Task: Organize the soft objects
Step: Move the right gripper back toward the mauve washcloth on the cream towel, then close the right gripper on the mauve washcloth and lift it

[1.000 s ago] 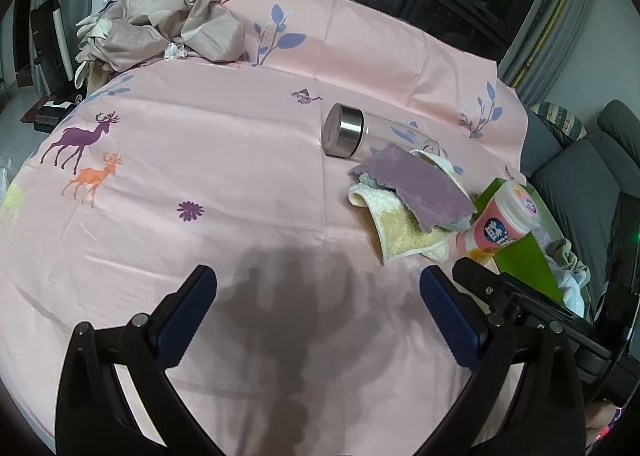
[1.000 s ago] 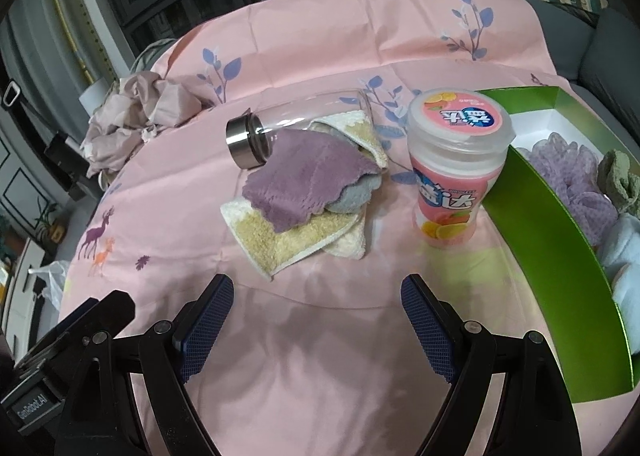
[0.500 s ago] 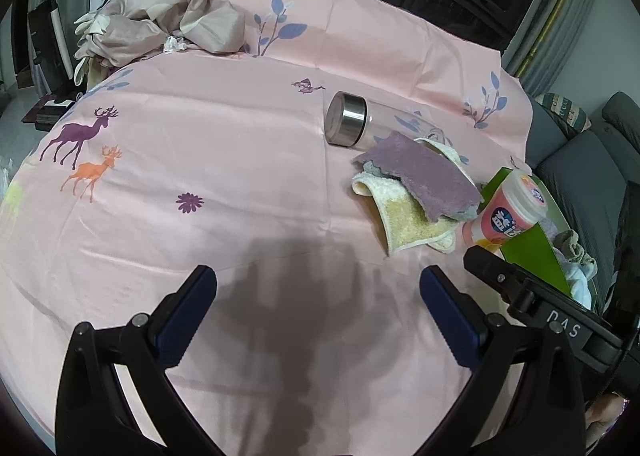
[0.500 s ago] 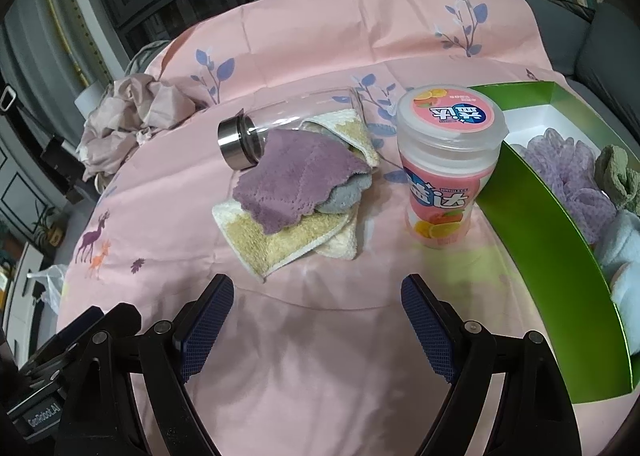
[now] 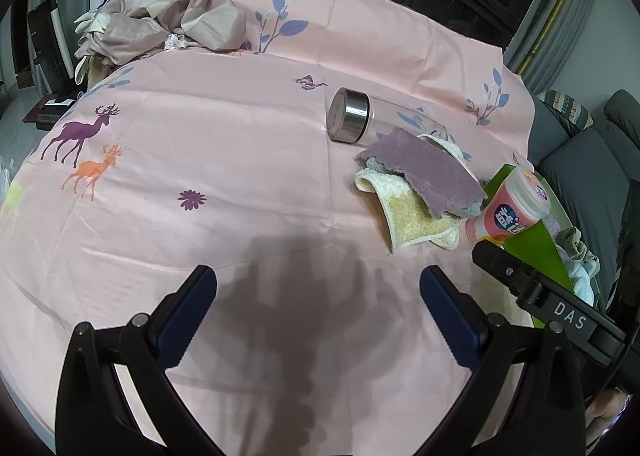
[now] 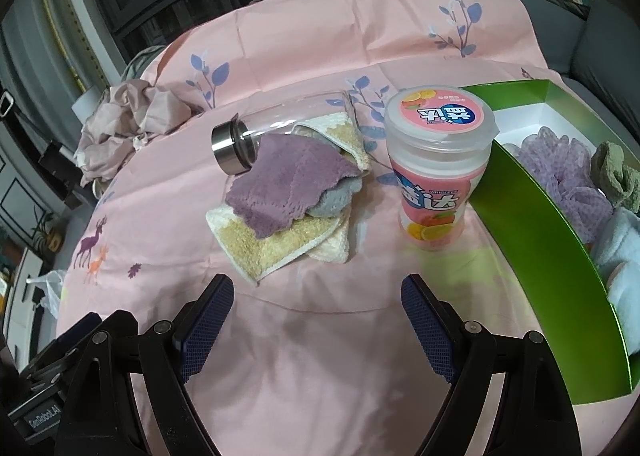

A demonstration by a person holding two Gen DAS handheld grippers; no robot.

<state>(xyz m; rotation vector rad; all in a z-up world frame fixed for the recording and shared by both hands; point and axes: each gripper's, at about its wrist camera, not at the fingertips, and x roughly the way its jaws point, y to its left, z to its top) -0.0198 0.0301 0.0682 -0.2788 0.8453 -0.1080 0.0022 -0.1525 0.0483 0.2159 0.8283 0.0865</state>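
A purple cloth [image 6: 286, 180] lies on a grey cloth [image 6: 338, 194] and a cream-and-yellow towel [image 6: 276, 246] on the pink sheet. The pile also shows in the left wrist view [image 5: 424, 172]. A green box [image 6: 532, 216] at the right holds a lilac bath puff [image 6: 568, 184], a green cloth [image 6: 616, 172] and pale blue cloths [image 6: 624, 252]. My right gripper [image 6: 318, 312] is open and empty, just in front of the pile. My left gripper [image 5: 318, 296] is open and empty, well left of the pile.
A clear bottle with a steel cap [image 6: 236, 148] lies behind the pile. A pink gum tub [image 6: 438, 168] stands between the pile and the box. Crumpled beige fabric [image 5: 160, 20] sits at the far left. A grey sofa [image 5: 592, 160] is at the right.
Both grippers have pulled back a little from the pile, still open. The pile, the bottle and the tub have not moved.
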